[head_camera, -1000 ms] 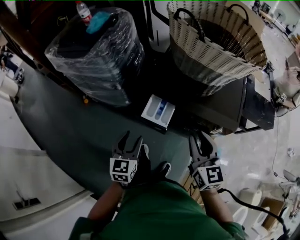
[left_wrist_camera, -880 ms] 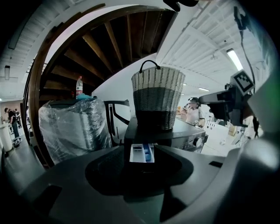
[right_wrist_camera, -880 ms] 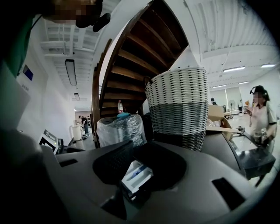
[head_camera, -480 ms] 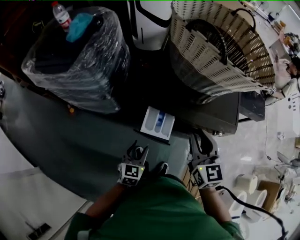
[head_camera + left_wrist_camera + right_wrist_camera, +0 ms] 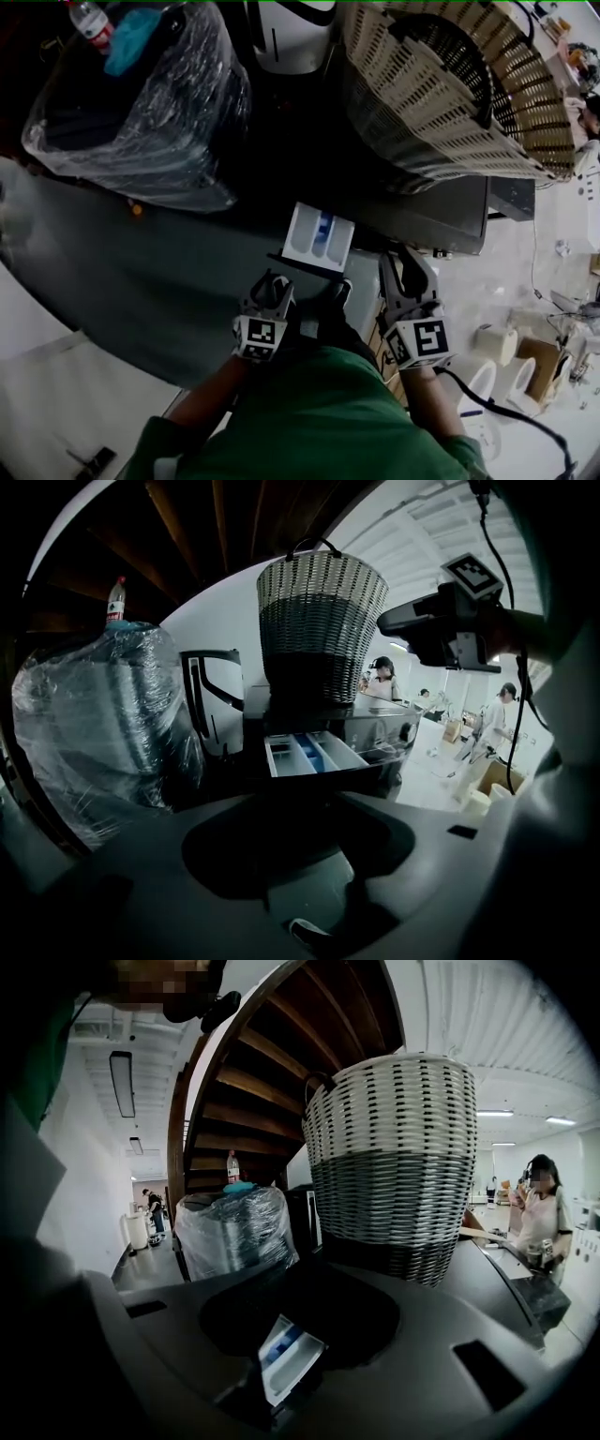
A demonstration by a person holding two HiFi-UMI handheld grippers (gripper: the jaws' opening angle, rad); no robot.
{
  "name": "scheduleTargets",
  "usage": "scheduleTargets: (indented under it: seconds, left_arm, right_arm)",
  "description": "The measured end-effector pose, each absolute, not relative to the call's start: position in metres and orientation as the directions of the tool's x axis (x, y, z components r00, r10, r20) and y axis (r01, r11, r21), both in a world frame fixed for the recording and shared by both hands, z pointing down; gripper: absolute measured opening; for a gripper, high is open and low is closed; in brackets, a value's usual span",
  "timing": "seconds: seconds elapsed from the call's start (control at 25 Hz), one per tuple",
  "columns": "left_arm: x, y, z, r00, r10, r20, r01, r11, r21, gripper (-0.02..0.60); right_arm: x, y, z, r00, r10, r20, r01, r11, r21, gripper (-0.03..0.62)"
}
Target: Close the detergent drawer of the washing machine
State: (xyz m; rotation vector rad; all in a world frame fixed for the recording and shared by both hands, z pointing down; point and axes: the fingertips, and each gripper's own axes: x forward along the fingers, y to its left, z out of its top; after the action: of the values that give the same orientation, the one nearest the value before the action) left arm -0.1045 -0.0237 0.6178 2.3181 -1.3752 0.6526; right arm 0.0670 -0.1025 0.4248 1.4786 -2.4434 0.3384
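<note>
The white detergent drawer (image 5: pixel 319 236) with a blue compartment stands pulled out of the front of the dark washing machine (image 5: pixel 441 225). My left gripper (image 5: pixel 272 284) hangs just below the drawer's front edge, its jaws apart and empty, not touching it. To the drawer's right, near the machine's front corner, my right gripper (image 5: pixel 409 265) is also open and holds nothing. In the left gripper view the drawer (image 5: pixel 309 755) lies straight ahead. It shows low and left of centre as the drawer (image 5: pixel 286 1354) in the right gripper view.
A big woven basket (image 5: pixel 441 84) stands on top of the machine. A plastic-wrapped bin (image 5: pixel 141 103) with a water bottle (image 5: pixel 89 21) on it stands to the left. The floor (image 5: pixel 141 281) below is dark grey. People (image 5: pixel 539 1204) stand in the background on the right.
Both grippers have come closer to the drawer. The left one has sunk lower and now sits just under the drawer's front; the right one has shifted towards the machine. Both stay open.
</note>
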Motion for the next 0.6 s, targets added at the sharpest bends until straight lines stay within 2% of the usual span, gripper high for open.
scheduleTargets:
  seconds: [0.6]
  left_arm:
    - [-0.059, -0.018, 0.64, 0.369, -0.714, 0.596, -0.907, -0.417, 0.062, 0.216]
  right_arm:
    - [0.107, -0.121, 0.439, -0.491, -0.795, 0.357, -0.863, 0.501, -0.071, 0.117]
